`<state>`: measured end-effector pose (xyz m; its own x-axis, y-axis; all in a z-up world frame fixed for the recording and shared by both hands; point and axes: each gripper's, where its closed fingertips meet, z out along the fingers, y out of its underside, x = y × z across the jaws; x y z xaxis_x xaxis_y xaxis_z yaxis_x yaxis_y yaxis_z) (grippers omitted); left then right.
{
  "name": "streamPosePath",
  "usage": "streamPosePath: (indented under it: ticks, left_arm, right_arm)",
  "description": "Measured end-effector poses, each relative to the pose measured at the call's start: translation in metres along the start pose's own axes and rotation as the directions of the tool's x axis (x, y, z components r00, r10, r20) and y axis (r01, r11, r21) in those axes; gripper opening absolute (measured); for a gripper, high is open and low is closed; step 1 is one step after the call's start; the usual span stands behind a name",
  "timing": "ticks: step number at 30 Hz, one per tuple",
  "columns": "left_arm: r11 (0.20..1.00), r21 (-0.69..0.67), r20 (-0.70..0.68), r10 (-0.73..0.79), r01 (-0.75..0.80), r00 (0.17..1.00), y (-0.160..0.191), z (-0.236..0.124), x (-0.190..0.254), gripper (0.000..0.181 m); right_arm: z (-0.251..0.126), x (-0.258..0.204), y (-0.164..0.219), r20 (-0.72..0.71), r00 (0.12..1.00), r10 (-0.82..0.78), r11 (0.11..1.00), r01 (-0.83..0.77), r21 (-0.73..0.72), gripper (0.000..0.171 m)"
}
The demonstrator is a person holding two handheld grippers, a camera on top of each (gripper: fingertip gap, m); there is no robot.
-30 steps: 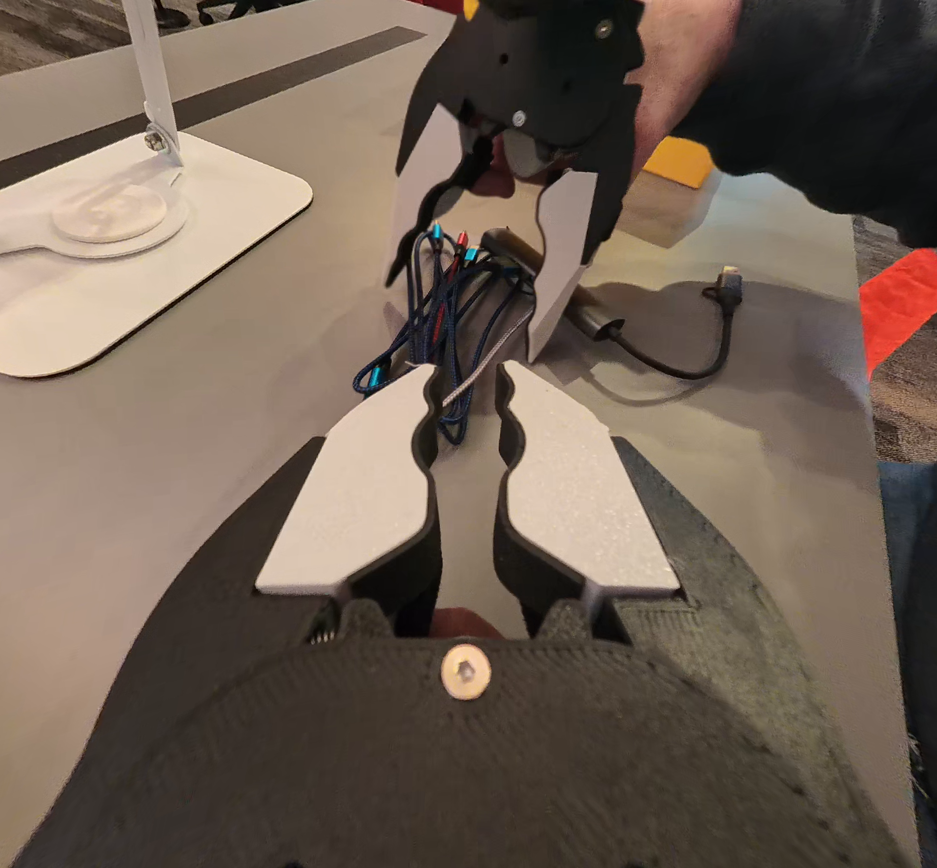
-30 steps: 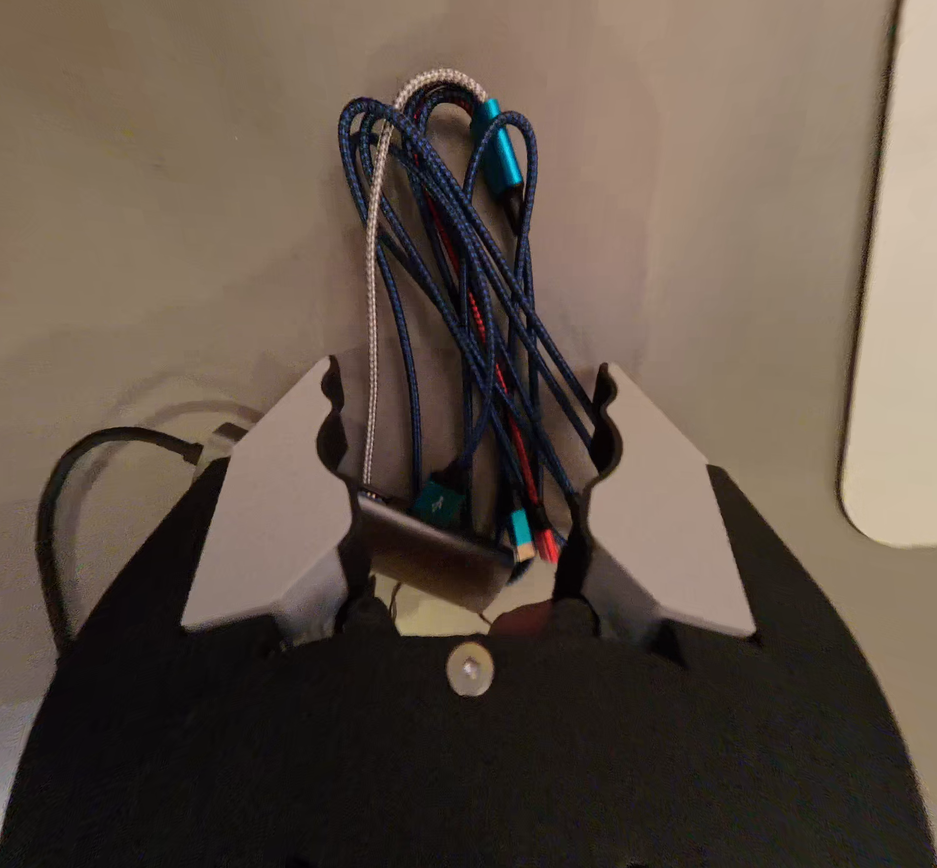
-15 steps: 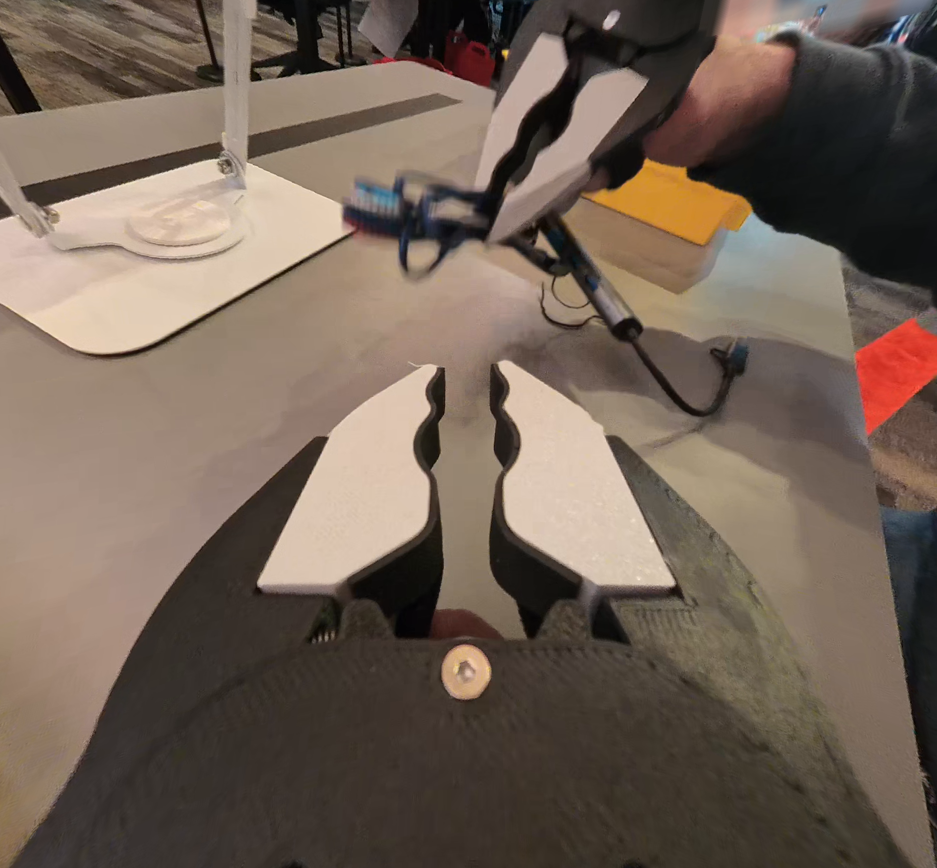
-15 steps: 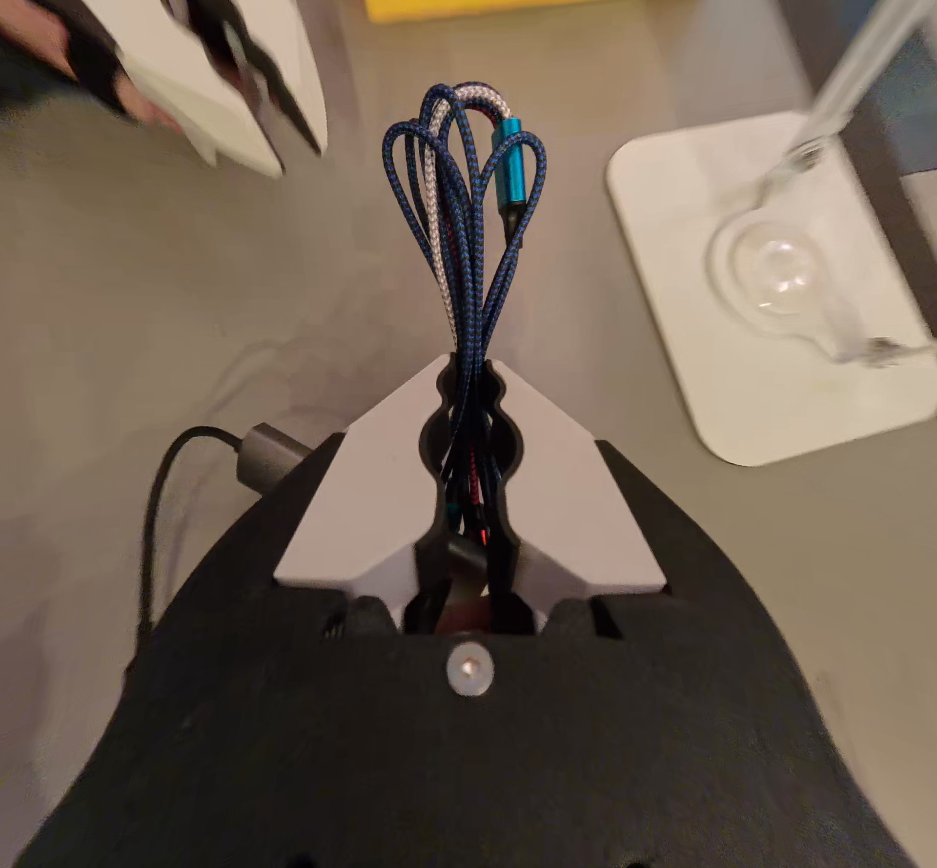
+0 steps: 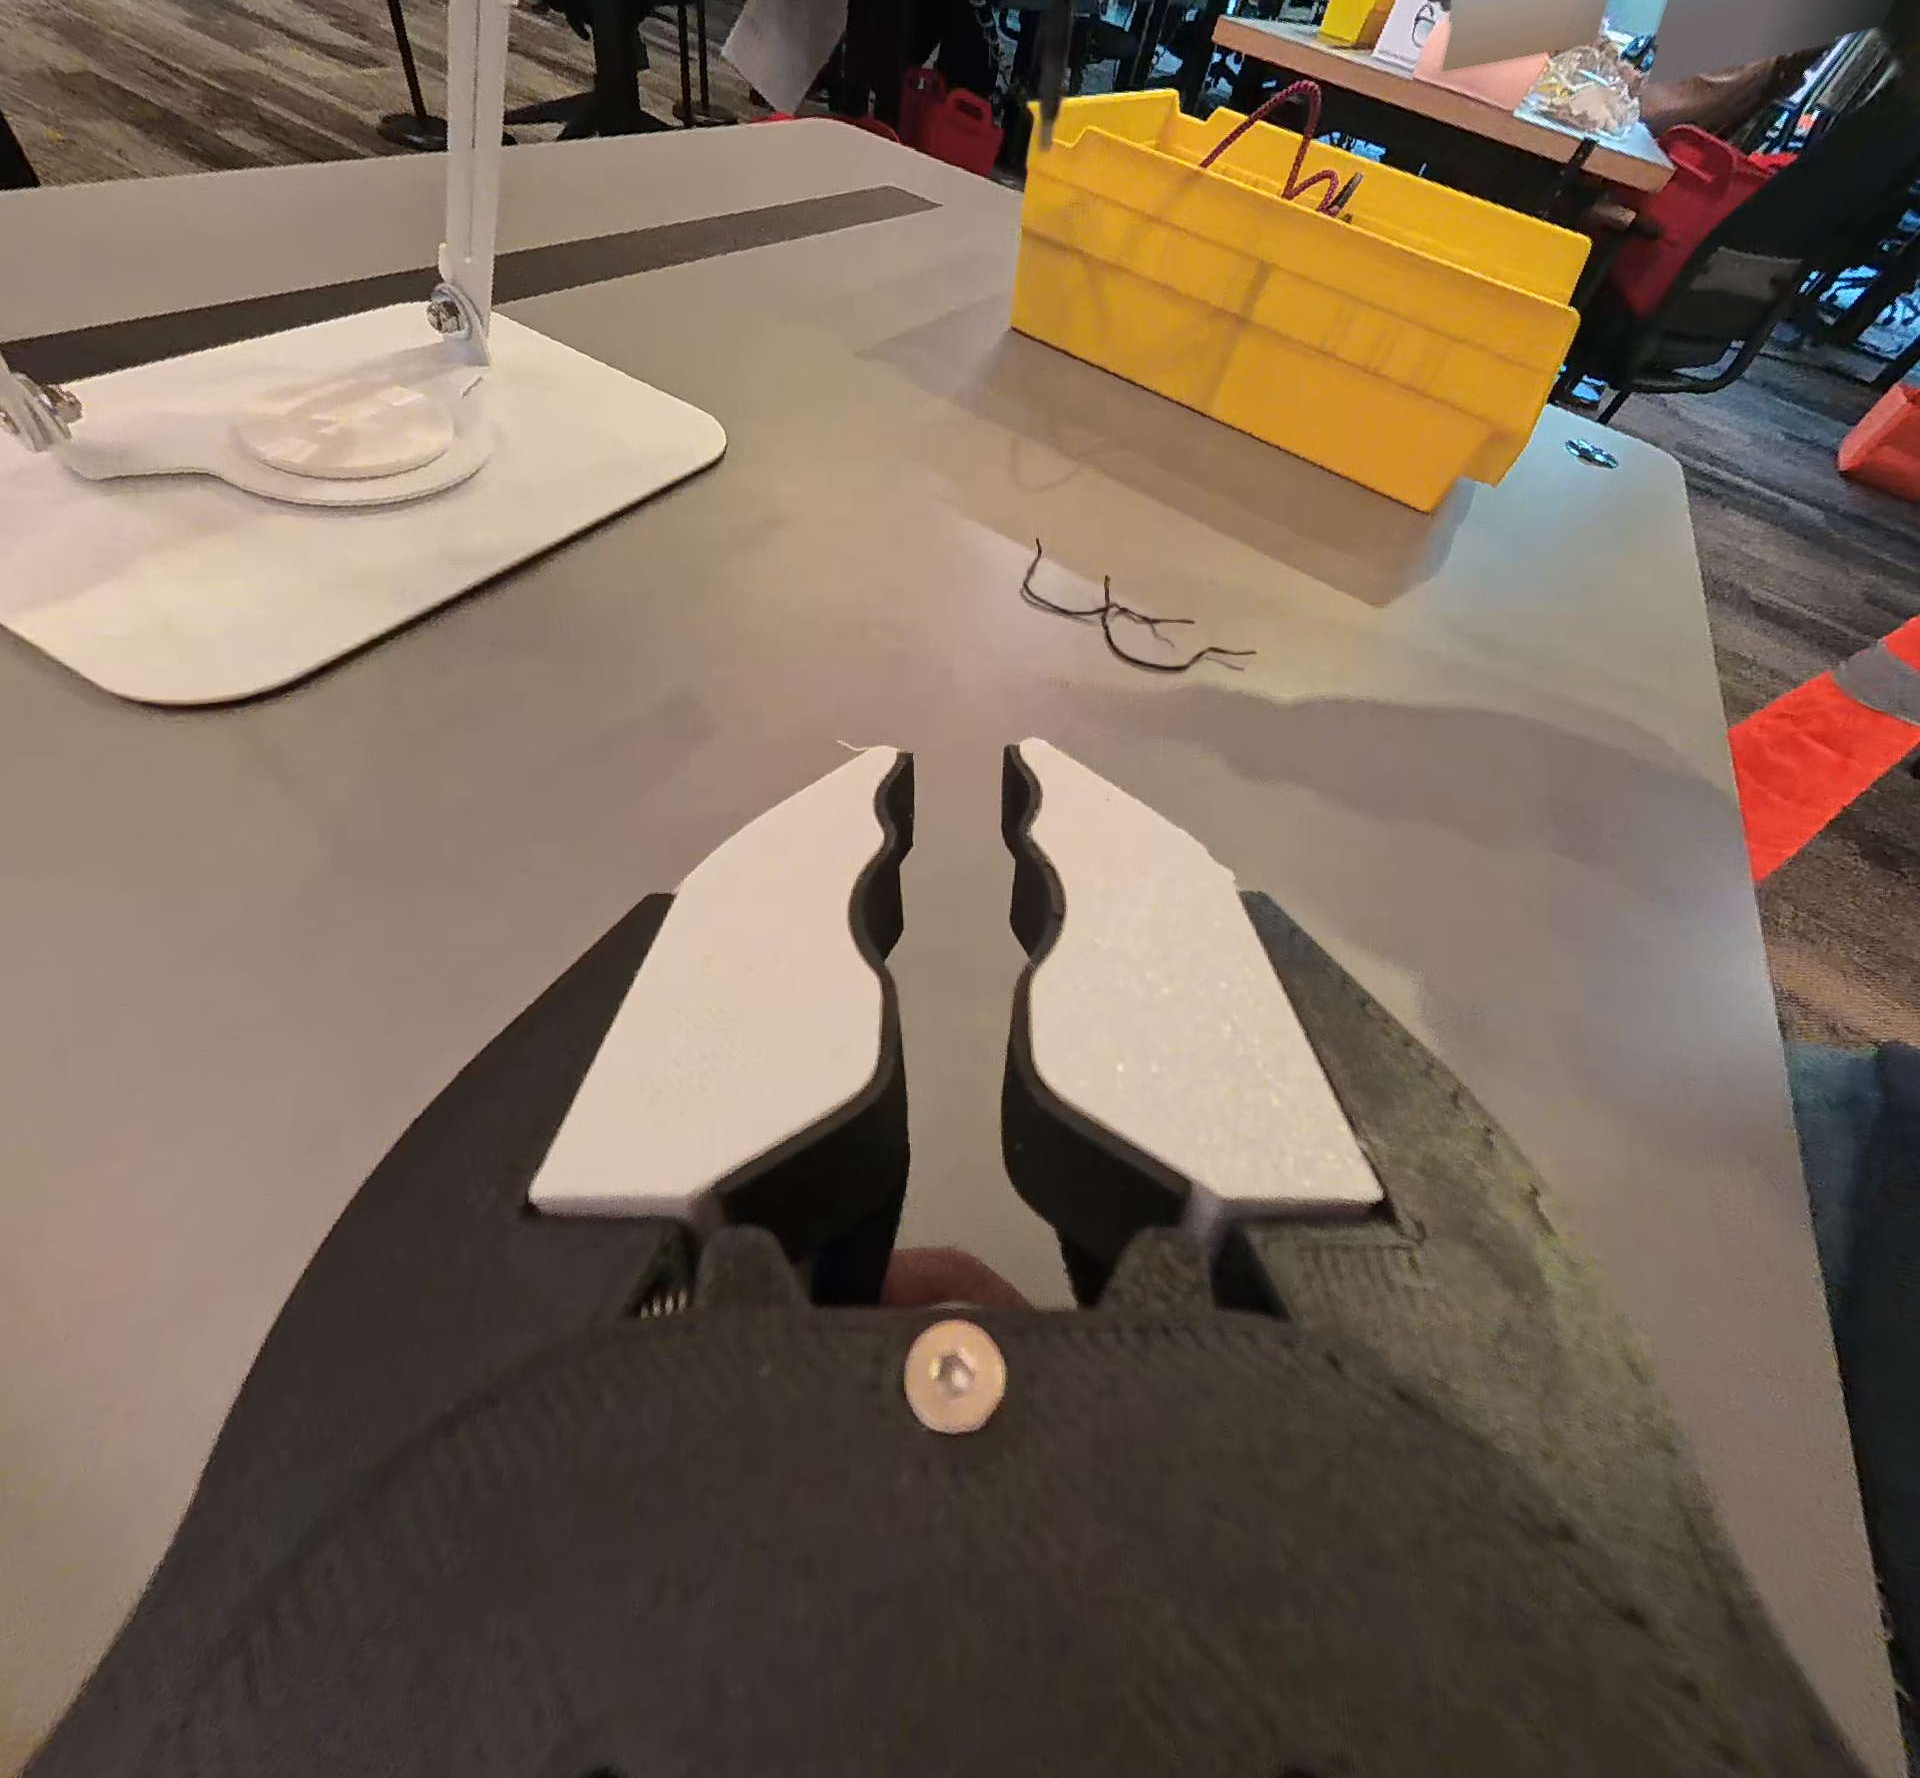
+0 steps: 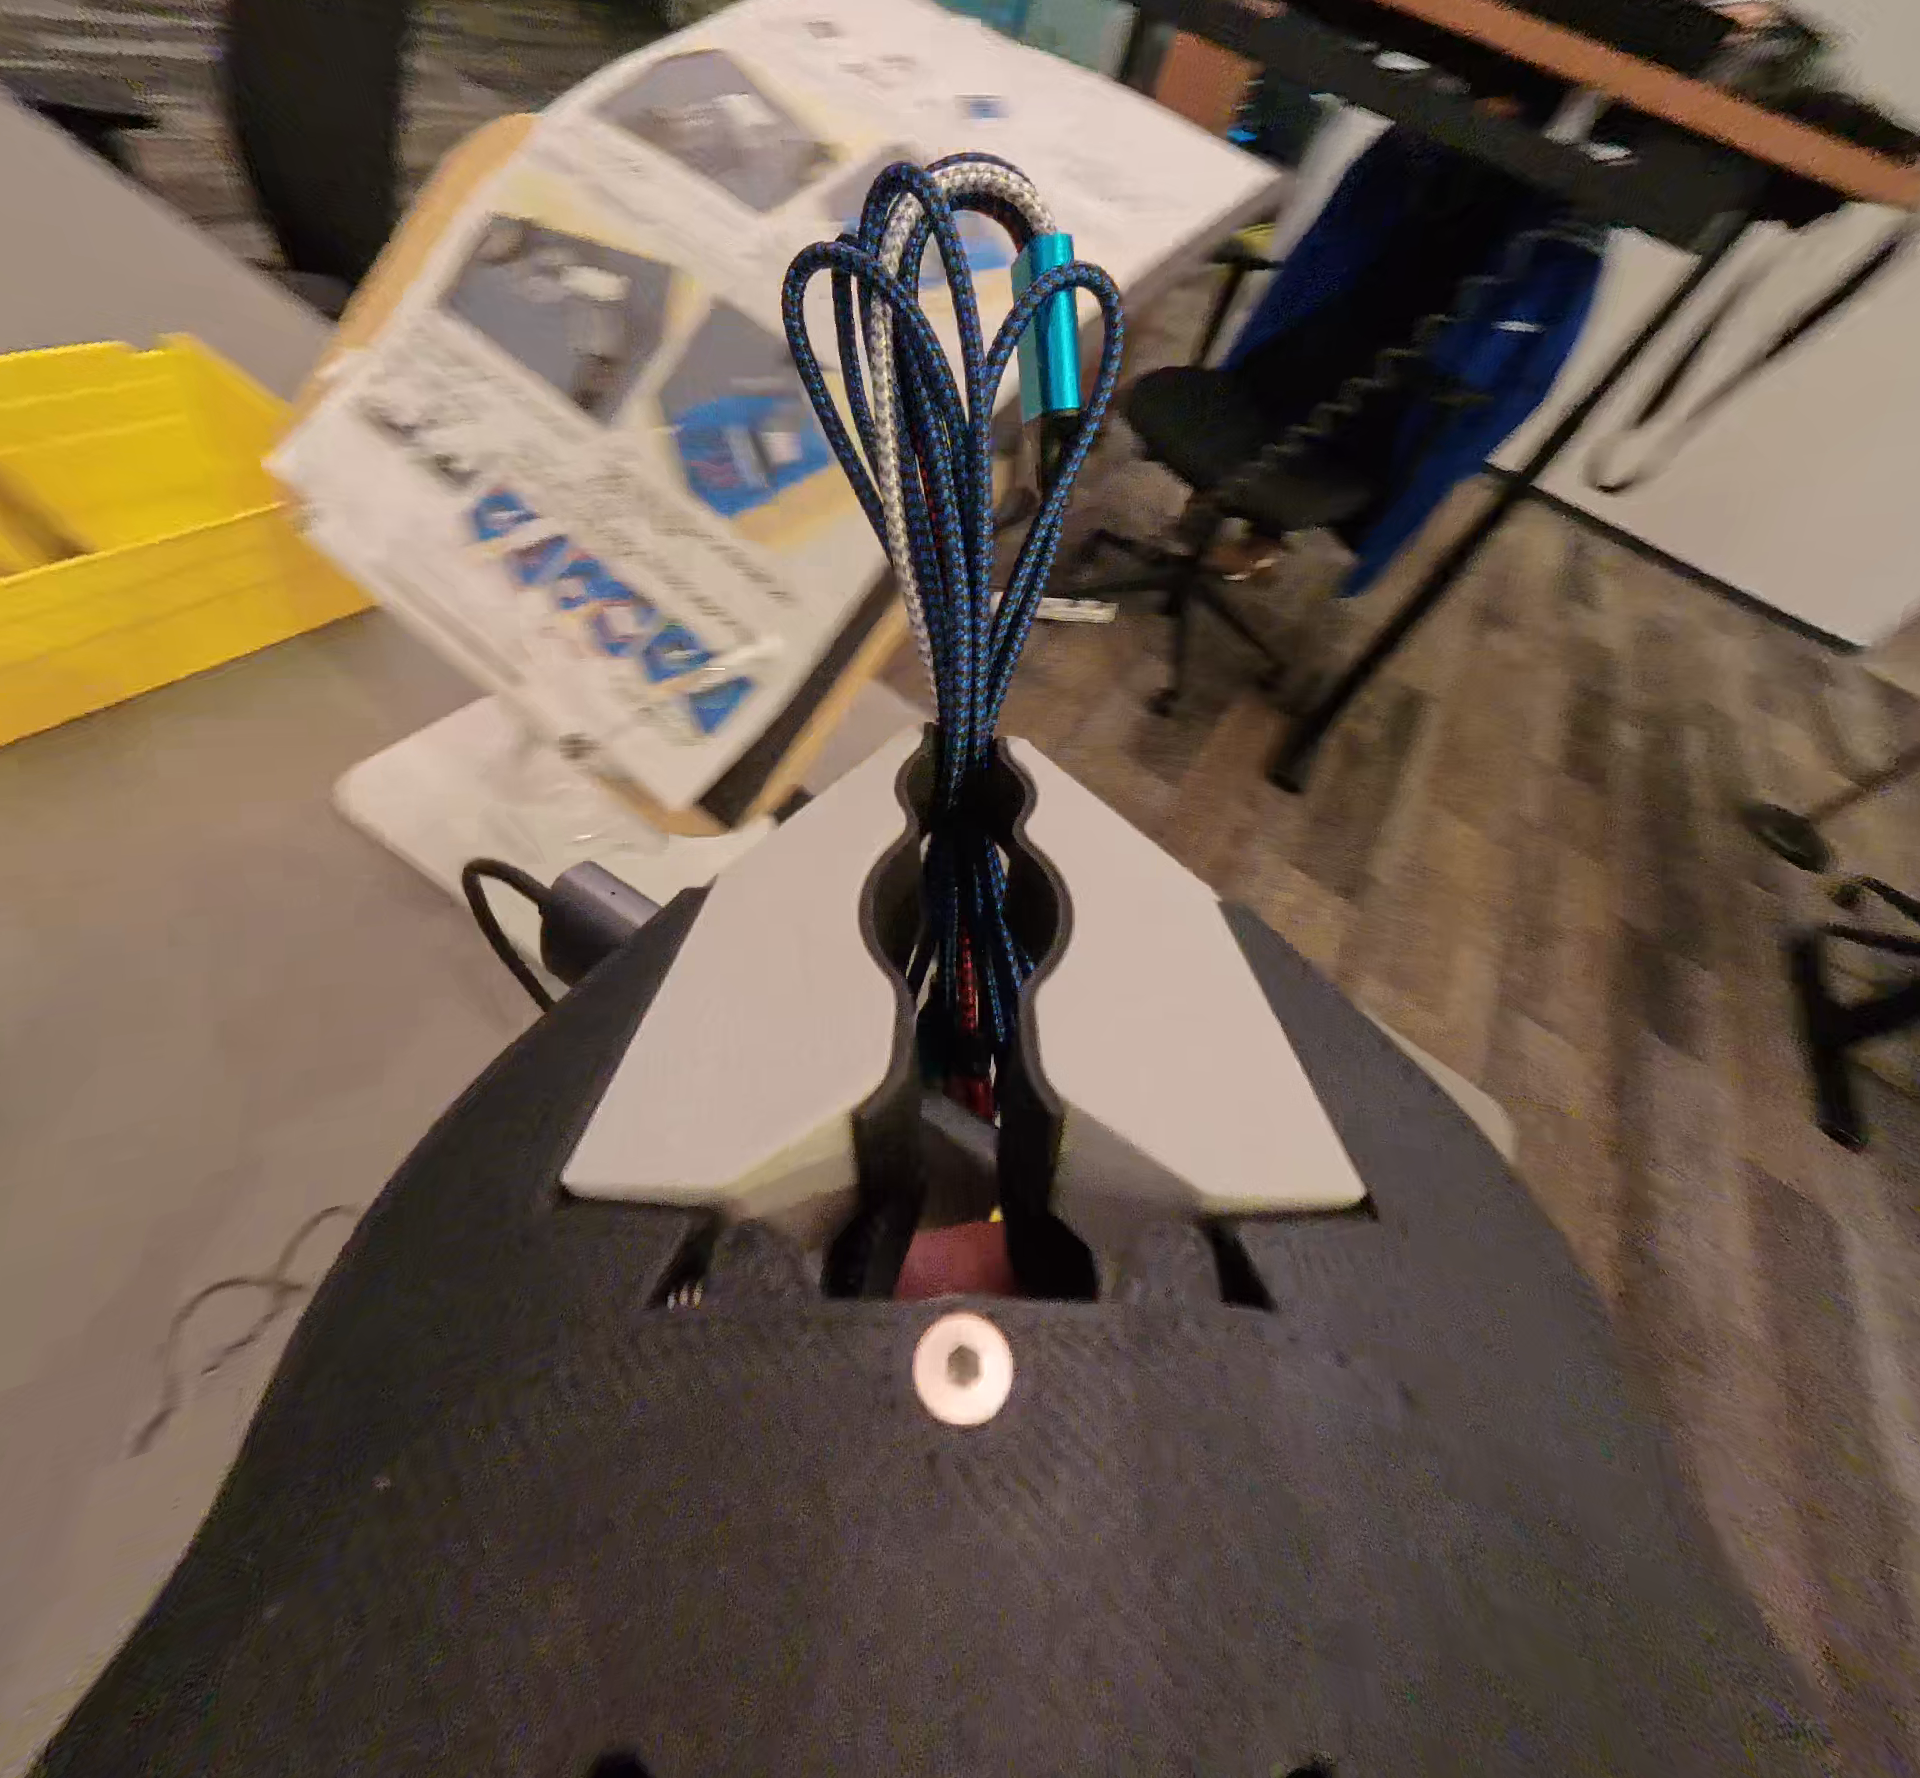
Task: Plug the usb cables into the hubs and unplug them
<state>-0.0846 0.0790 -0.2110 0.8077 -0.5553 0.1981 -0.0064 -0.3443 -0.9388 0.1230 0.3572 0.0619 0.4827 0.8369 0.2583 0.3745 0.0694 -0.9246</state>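
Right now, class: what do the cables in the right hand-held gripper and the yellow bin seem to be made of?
Cables: braided fabric sheath, going by the woven blue-black and white pattern; one teal plug shell looks like shiny metal.
Yellow bin: probably moulded plastic, smooth, slightly glossy, with ribbed walls.

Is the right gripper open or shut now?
Shut: the right gripper clamps the cable bundle between its fingers, with the loops sticking out past the tips.
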Motion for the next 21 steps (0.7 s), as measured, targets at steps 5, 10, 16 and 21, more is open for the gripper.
streamPosePath:
  ticks: [5,10,16,21]
  left_arm:
    - [1.0,-0.001,-0.002,-0.016,0.016,1.0,0.0,0.0,-0.001,0.016]
    - [1.0,-0.006,-0.005,-0.024,0.024,1.0,0.0,0.003,-0.002,0.016]
    - [1.0,-0.018,-0.003,-0.022,0.022,1.0,0.001,0.006,-0.002,0.016]
    - [1.0,-0.026,0.004,-0.014,0.014,1.0,0.002,0.006,-0.001,0.016]
  right_arm:
    - [-0.036,0.086,0.025,-0.189,0.976,0.107,0.994,-0.102,0.035,0.006]
    - [-0.061,0.124,0.073,-0.295,0.942,0.161,0.986,-0.163,0.016,0.006]
    - [-0.048,0.118,0.149,-0.297,0.928,0.224,0.965,-0.255,-0.068,0.006]
    - [-0.031,0.103,0.208,-0.289,0.915,0.28,0.937,-0.327,-0.127,0.006]
